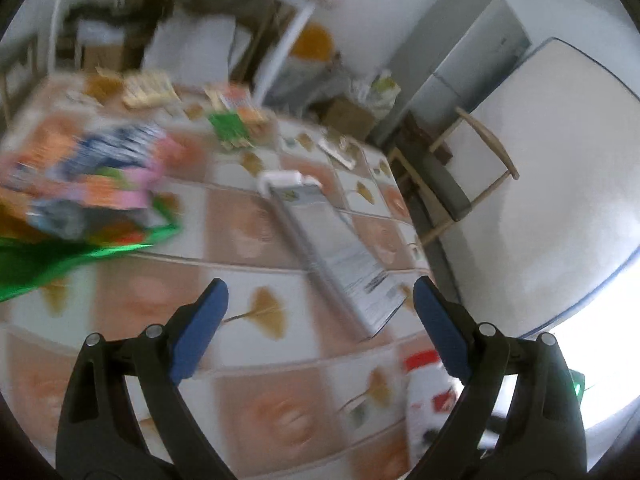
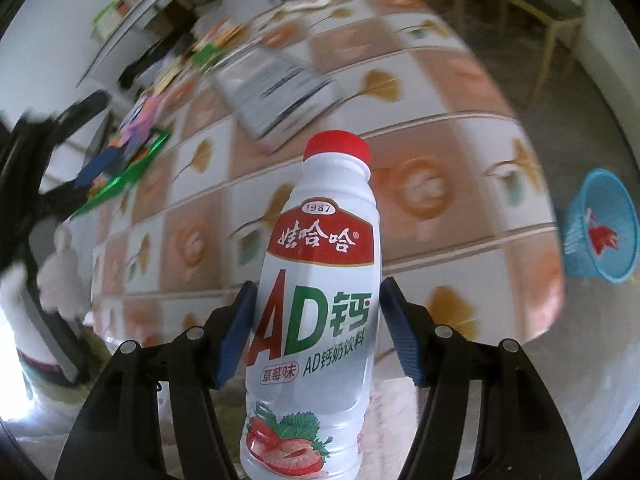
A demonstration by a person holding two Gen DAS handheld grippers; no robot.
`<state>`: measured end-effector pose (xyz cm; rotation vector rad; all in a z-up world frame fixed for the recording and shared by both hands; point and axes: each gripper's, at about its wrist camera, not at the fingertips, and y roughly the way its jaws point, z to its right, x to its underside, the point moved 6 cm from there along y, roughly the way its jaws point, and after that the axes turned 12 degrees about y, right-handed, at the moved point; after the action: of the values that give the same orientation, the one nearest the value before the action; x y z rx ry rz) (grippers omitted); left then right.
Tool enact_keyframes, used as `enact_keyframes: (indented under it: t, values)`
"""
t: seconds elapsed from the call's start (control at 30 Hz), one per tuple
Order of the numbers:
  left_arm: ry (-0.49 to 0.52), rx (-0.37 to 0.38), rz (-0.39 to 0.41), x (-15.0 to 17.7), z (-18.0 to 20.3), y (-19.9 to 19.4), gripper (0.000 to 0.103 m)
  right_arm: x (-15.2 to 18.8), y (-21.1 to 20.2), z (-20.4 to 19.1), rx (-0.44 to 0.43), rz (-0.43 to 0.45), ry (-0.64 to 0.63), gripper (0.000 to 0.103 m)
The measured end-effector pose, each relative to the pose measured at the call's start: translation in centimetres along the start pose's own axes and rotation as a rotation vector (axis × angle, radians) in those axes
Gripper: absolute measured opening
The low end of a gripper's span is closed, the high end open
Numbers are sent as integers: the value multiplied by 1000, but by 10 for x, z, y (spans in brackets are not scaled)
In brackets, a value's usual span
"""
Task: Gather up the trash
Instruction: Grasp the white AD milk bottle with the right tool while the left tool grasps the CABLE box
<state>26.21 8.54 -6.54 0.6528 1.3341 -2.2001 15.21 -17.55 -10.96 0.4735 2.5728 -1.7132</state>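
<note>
White bottle (image 2: 320, 280) | pinched between right fingers (image 2: 236, 336) | left fingers (image 1: 200, 332) spread, empty

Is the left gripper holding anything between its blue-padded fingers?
No: the left gripper stands wide open above the tiled tablecloth, with nothing between its blue pads.

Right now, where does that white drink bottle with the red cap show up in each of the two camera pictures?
Left wrist view: the bottle sits low on the right, partly hidden behind the left gripper's right finger.
Right wrist view: the bottle fills the centre, between the right gripper's blue pads.
Shared landmark: the grey-and-white box lying on the leaf-patterned tablecloth.
</note>
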Motion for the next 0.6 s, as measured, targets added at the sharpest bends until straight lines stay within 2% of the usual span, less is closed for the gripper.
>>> enact_keyframes:
  t: [0.07,0.13,0.27,0.37,0.5,0.6]
  values:
    - [-78,27,-53,-11,4,33,90,-7,-4,12,-4,25,35,61]
    - [-132,13,-103,-17,7,64,90,-12,-5,22,-22,37,73,61]
    - [-148,-117,-131,-23,11,105,90,-19,-9,39,-52,61,118,61]
    - [-167,-171,-143,-26,18,125,90,-20,-8,44,-87,65,145,61]
    - [-195,-278,-144,-26,18,142,90,-23,-8,51,-118,72,172,61]
    - [-169,-371,-152,-24,12,151,90,-22,-10,55,-138,74,180,62]
